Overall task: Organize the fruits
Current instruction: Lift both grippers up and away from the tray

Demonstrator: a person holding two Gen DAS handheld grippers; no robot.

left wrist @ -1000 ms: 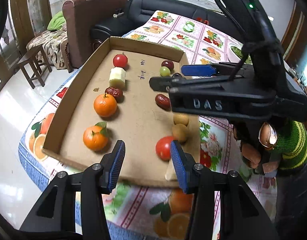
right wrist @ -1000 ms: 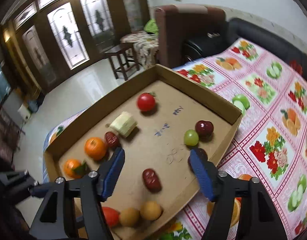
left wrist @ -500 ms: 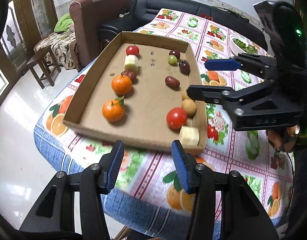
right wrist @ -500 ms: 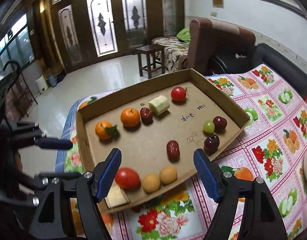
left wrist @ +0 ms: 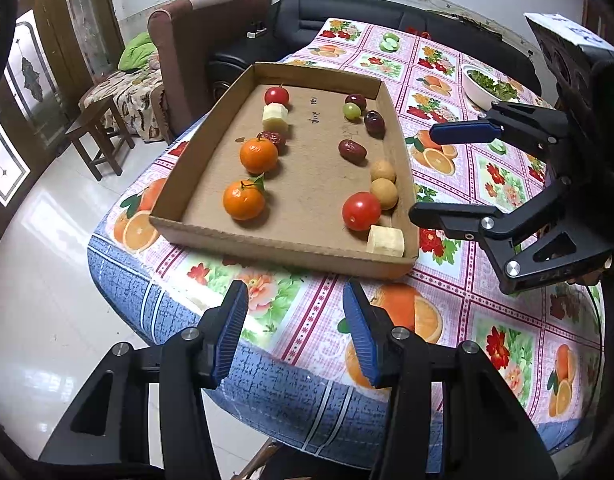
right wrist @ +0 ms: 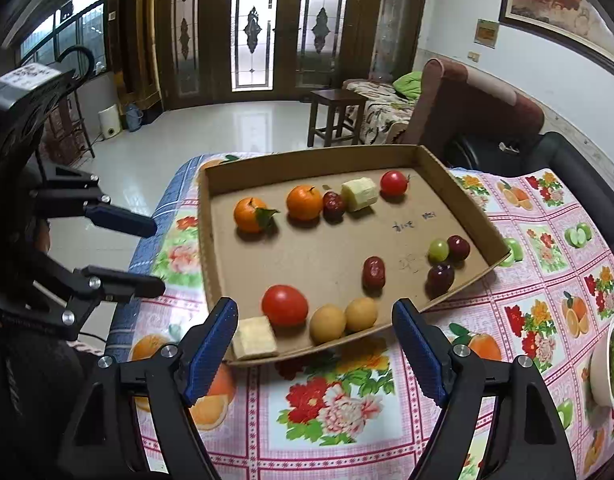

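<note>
Both my claws hang spread and empty over the floral tablecloth [left wrist: 459, 360]: left gripper [left wrist: 295, 338], right gripper [right wrist: 315, 354]. Beyond, the shallow cardboard tray [left wrist: 267, 242] holds fruit: banana chunk [left wrist: 385, 241] in its near right corner, oranges [left wrist: 244, 200] along its left edge.

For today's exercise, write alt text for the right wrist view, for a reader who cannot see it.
A shallow cardboard tray on a fruit-print tablecloth holds two rows of fruit: oranges, tomatoes, dates, grapes. The open right claw hangs before its near edge, empty; the left claw is off to the side.
</note>
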